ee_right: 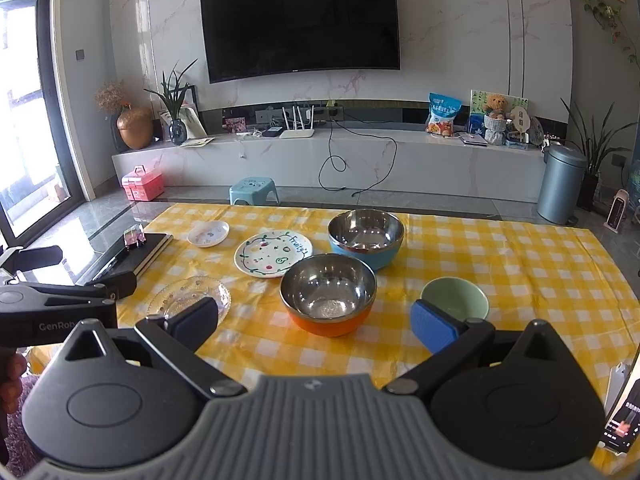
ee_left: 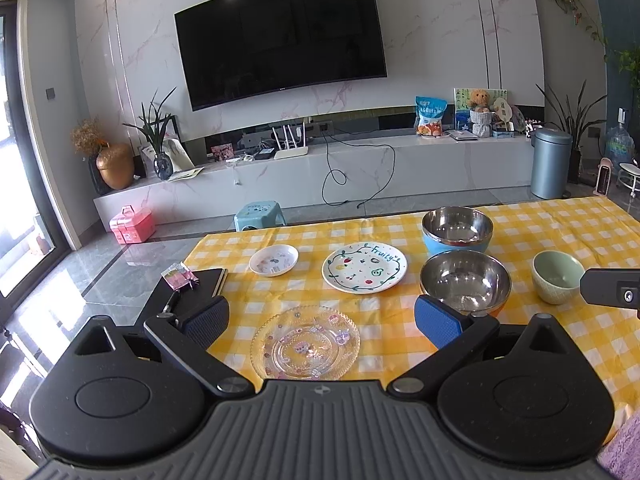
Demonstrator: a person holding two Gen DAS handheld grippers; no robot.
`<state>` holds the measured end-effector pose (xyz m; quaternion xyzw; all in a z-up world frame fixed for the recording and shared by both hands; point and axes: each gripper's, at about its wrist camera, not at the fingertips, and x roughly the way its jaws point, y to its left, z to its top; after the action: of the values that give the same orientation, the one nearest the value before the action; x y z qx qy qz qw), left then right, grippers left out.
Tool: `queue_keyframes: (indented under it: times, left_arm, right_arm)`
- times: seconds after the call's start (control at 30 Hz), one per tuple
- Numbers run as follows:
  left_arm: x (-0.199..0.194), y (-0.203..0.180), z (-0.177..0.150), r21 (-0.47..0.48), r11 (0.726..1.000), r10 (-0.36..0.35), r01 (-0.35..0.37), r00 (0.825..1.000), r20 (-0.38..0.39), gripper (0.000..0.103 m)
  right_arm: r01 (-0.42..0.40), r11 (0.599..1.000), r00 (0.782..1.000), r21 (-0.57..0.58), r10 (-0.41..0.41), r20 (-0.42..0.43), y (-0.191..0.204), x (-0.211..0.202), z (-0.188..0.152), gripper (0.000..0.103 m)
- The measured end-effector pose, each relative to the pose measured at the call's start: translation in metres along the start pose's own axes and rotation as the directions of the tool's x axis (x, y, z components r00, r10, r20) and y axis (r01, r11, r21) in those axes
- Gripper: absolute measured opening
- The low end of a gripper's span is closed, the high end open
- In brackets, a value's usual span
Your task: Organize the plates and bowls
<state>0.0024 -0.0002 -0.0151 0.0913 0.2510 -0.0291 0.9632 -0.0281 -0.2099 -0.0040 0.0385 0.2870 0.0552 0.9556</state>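
Both hand-held grippers are up over the near edge of the counter (ee_left: 560,344), which is covered in yellow check cloth. Left hand-held gripper (ee_left: 322,322): jaws spread wide, nothing between the pads, hanging above the clear glass plate (ee_left: 305,343), not touching it as far as visible. Right hand-held gripper (ee_right: 316,324): jaws also spread wide, empty, over the near edge with the orange-bottomed steel bowl (ee_right: 329,294) between and past its pads.

Dishes, from the left edge toward the right:
- small white saucer (ee_left: 274,260), toward the far left corner
- white plate lettered "Fruity" (ee_left: 364,267), mid counter, just right of the saucer, apart from it
- clear glass plate near the front edge, ahead of both
- blue-bottomed steel bowl (ee_left: 457,230), toward the far edge
- orange-bottomed steel bowl just in front of the blue one; can't tell if they touch
- green ceramic bowl (ee_right: 455,298), right of the orange one, apart, just behind the right gripper's right pad

All bowls are upright, nothing stacked.

A black notebook (ee_right: 150,250) sits off the cloth at the left edge with a small pink packet (ee_right: 134,237) on top.
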Motion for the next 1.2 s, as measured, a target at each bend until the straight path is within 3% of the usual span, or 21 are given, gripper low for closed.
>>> queue_keyframes:
  times: [1.2]
  left_arm:
    - [0.0005,-0.0038,0.001,-0.002,1.0,-0.008,0.008,0.999,-0.045,0.103]
  right_arm:
    - [0.025,1.0,0.999,-0.009,-0.026,-0.044,0.001,0.0094,-0.0057,0.1]
